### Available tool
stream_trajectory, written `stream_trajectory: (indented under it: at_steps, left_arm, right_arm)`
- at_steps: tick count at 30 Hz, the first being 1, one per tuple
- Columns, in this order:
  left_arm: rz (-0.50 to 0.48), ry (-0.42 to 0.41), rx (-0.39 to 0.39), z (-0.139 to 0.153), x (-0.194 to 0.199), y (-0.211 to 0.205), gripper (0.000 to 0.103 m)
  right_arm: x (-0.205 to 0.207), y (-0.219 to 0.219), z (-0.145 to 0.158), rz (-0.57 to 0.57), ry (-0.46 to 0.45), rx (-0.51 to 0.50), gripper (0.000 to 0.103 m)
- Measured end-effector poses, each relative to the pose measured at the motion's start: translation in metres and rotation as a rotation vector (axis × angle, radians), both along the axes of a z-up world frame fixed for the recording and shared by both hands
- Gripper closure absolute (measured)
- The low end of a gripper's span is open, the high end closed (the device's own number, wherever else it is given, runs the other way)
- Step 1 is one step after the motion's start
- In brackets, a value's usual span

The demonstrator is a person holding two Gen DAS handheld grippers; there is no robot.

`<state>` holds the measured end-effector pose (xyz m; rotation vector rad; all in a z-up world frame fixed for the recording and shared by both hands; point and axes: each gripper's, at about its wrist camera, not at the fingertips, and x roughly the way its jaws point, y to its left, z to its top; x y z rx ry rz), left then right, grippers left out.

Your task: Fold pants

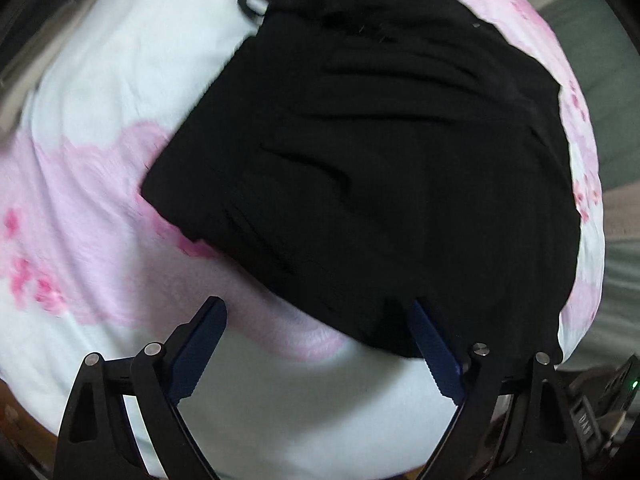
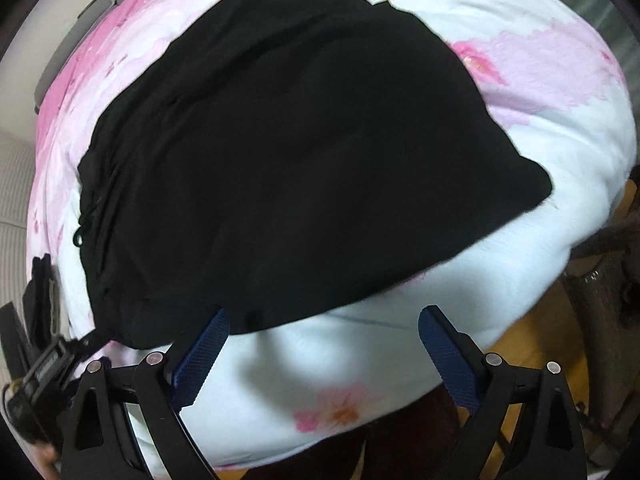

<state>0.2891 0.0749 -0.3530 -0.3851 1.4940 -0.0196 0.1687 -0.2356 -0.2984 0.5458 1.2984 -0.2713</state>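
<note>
Currently, status by component:
Left gripper (image 1: 318, 312): jaws spread wide, nothing pinched; right blue pad (image 1: 434, 350) over the near hem of the pants, left pad over bare cover.
Right gripper (image 2: 322, 318): jaws spread wide, empty; left pad at the pants' near edge, right pad over bare cover.
Pants (image 1: 360, 160): black, lying folded and flat on the cover.
Drawstring loop (image 1: 253, 2): protrudes at the far edge.
Cover (image 1: 120, 80): pale blue with pink blossoms.

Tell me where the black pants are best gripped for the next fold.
Probably the near hem edge of the black pants, one corner per hand-held gripper, coming down from above at the near side. That edge lies flat on the floral blanket, just ahead of the open left hand-held gripper and right hand-held gripper.
</note>
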Motion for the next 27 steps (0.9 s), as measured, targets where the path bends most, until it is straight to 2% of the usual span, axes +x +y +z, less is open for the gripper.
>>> stream_trajectory:
  at_steps: [6,9,10,11,12,14,16,17,19,21,24,27]
  left_arm:
    - [0.047,0.005,0.002,-0.020,0.011,-0.008,0.018]
    - [0.077,0.025,0.004,-0.024,0.020,-0.008,0.030]
    - [0.088,0.030,-0.001,-0.024,0.023,-0.007,0.038]
    - [0.105,0.034,-0.019,-0.022,0.026,-0.006,0.051]
    - [0.116,0.039,-0.034,-0.021,0.028,-0.006,0.055]
    - [0.138,0.040,-0.040,-0.016,0.031,-0.005,0.071]
    - [0.123,0.021,-0.018,-0.006,0.032,-0.010,0.081]
    - [0.109,0.010,-0.007,-0.002,0.032,-0.013,0.086]
    - [0.082,-0.009,0.006,0.009,0.031,-0.020,0.090]
    - [0.051,-0.034,0.009,0.027,0.028,-0.028,0.091]
    - [0.034,-0.076,0.011,0.054,0.016,-0.032,0.091]
    - [0.012,-0.120,0.027,0.083,0.007,-0.036,0.092]
  right_arm:
    - [0.003,-0.017,-0.027,-0.023,-0.006,0.056,0.010]
    - [0.008,-0.024,-0.036,-0.028,-0.004,0.076,0.011]
    - [0.011,-0.025,-0.038,-0.026,0.006,0.077,0.013]
    - [0.014,-0.026,-0.041,-0.021,0.020,0.075,0.014]
    - [0.017,-0.027,-0.042,-0.020,0.026,0.072,0.017]
    - [0.023,-0.030,-0.043,-0.024,0.037,0.062,0.027]
    - [0.027,-0.035,-0.042,-0.032,0.045,0.043,0.048]
    - [0.027,-0.037,-0.041,-0.034,0.044,0.043,0.052]
    - [0.029,-0.042,-0.039,-0.030,0.039,0.046,0.077]
    - [0.031,-0.047,-0.034,-0.020,0.029,0.045,0.091]
    - [0.033,-0.050,-0.016,-0.008,0.023,0.027,0.095]
    - [0.030,-0.047,0.015,0.012,-0.013,0.015,0.097]
